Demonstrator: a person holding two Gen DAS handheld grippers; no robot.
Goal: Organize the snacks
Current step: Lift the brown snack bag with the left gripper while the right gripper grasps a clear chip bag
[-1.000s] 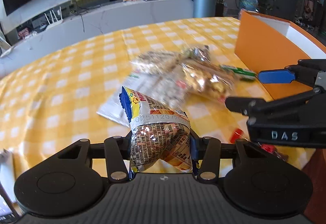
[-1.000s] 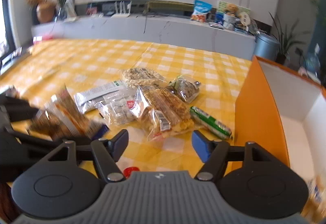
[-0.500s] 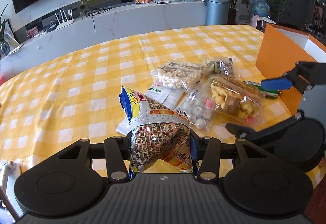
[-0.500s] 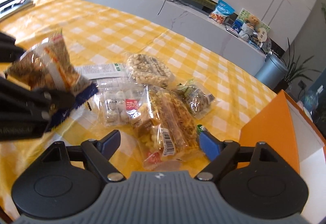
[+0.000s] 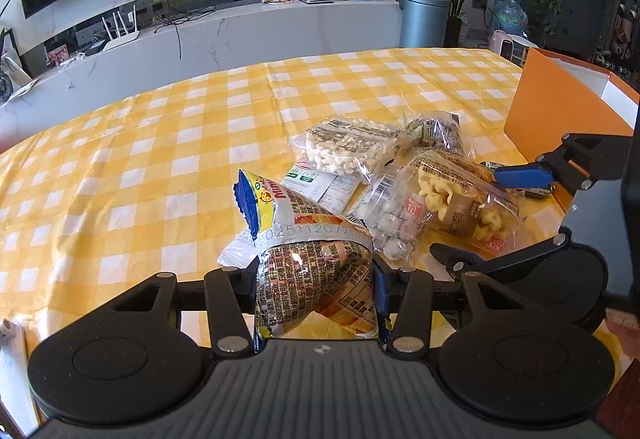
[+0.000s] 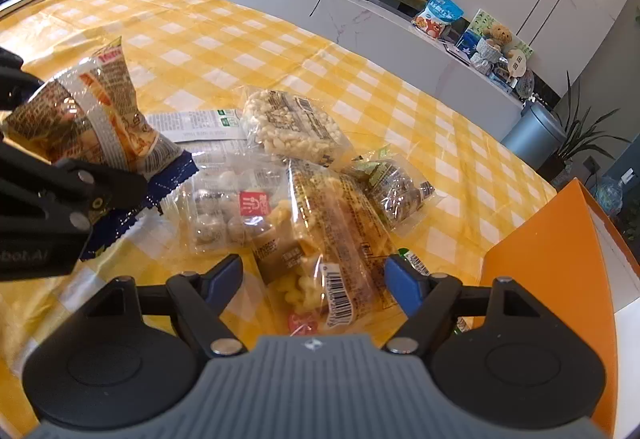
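Beside orange box (image 6: 536, 271): right gripper (image 6: 314, 279) wide over curl pack (image 6: 320, 239); left gripper (image 5: 314, 279) clamps snack bag (image 5: 316, 271).

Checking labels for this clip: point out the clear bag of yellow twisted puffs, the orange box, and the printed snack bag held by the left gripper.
Clear bag of yellow twisted puffs (image 6: 320, 239), right wrist view, middle.
Orange box (image 5: 556, 111), left wrist view, outer wall.
Printed snack bag (image 5: 316, 279), left wrist view, pinched middle.

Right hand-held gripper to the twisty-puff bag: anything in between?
Nothing visible. The right hand-held gripper is open, its fingers either side of the puff bag's near end. The green stick pack lies right by the blue finger and could get caught in the grip.
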